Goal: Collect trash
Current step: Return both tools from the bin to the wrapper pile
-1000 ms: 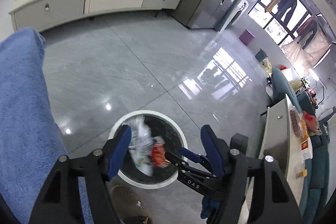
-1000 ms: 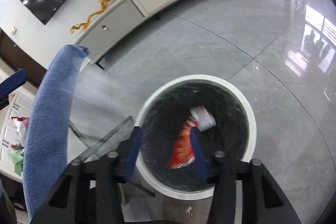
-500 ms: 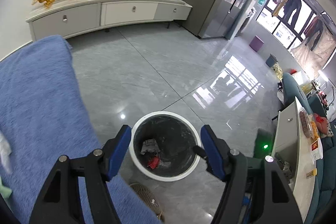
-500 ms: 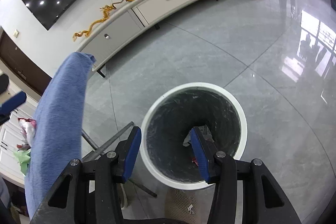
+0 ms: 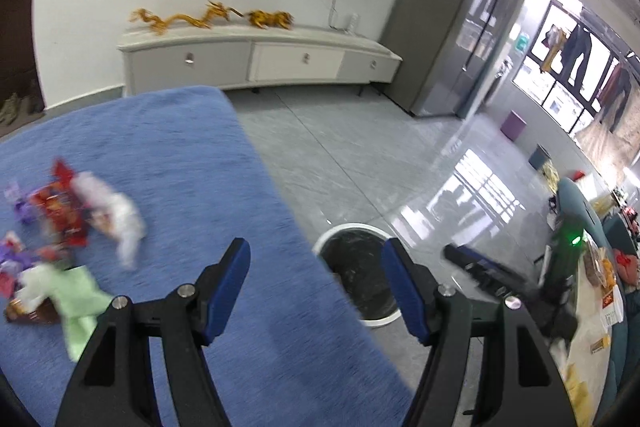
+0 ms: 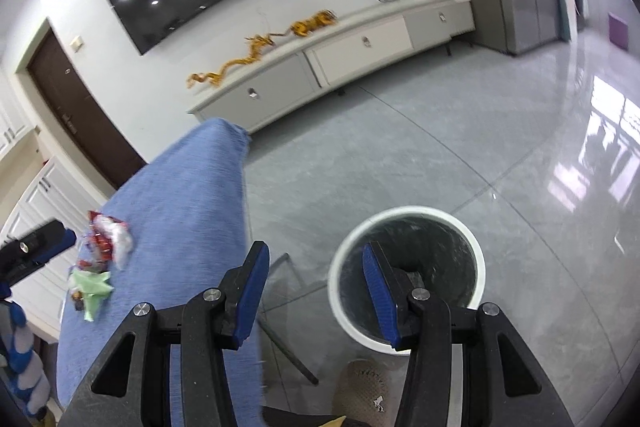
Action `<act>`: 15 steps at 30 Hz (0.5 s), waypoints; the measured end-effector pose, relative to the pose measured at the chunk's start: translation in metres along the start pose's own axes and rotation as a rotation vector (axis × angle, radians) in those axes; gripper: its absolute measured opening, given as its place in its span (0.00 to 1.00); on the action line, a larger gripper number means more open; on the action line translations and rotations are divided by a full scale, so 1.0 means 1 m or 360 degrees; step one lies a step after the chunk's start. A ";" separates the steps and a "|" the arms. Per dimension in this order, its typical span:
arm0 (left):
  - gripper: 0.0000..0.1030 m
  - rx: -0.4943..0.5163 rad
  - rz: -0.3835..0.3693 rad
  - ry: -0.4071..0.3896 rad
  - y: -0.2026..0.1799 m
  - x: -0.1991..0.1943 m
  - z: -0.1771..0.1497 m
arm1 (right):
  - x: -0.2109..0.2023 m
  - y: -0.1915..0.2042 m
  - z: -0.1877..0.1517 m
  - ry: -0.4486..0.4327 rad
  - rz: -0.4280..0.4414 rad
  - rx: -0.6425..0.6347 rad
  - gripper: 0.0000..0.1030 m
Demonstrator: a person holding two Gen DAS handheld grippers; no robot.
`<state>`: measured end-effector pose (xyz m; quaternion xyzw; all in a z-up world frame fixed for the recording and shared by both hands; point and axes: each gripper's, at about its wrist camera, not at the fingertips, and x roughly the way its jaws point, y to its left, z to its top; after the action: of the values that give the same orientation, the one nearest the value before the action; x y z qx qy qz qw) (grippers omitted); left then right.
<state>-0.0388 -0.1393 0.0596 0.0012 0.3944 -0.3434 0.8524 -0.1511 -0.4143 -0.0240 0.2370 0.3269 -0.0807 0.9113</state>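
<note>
Both the left gripper (image 5: pixel 316 283) and right gripper (image 6: pixel 316 291) are held spread and empty. Wrappers (image 5: pixel 68 239), blurred, lie on the blue cloth (image 5: pixel 200 187); the bin (image 6: pixel 406 277) stands beside. Light pieces could be dropped short if pinched loosely.

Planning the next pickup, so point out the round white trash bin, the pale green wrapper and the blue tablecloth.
Round white trash bin (image 6: pixel 404 213): right wrist view, far rim.
Pale green wrapper (image 5: pixel 78 293): left wrist view, its middle.
Blue tablecloth (image 5: pixel 188 155): left wrist view, bare centre.

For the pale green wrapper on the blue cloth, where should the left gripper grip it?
Judging by the blurred left view, the green wrapper lies flat and crumpled. The left gripper, open, should probably come from above and pinch the raised fold at its near end, away from the other wrappers.
</note>
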 end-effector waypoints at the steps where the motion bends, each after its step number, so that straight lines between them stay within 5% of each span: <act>1: 0.65 -0.0011 0.0020 -0.0021 0.008 -0.011 -0.005 | -0.004 0.006 0.001 -0.0011 0.0009 -0.0020 0.45; 15: 0.65 -0.0130 0.0374 -0.0271 0.118 -0.146 -0.066 | -0.055 0.121 0.003 -0.0131 0.0199 -0.0362 0.49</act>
<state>-0.0801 0.0538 0.0809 -0.0165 0.3316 -0.2237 0.9164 -0.1555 -0.3103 0.0593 0.1484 0.2809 0.0041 0.9482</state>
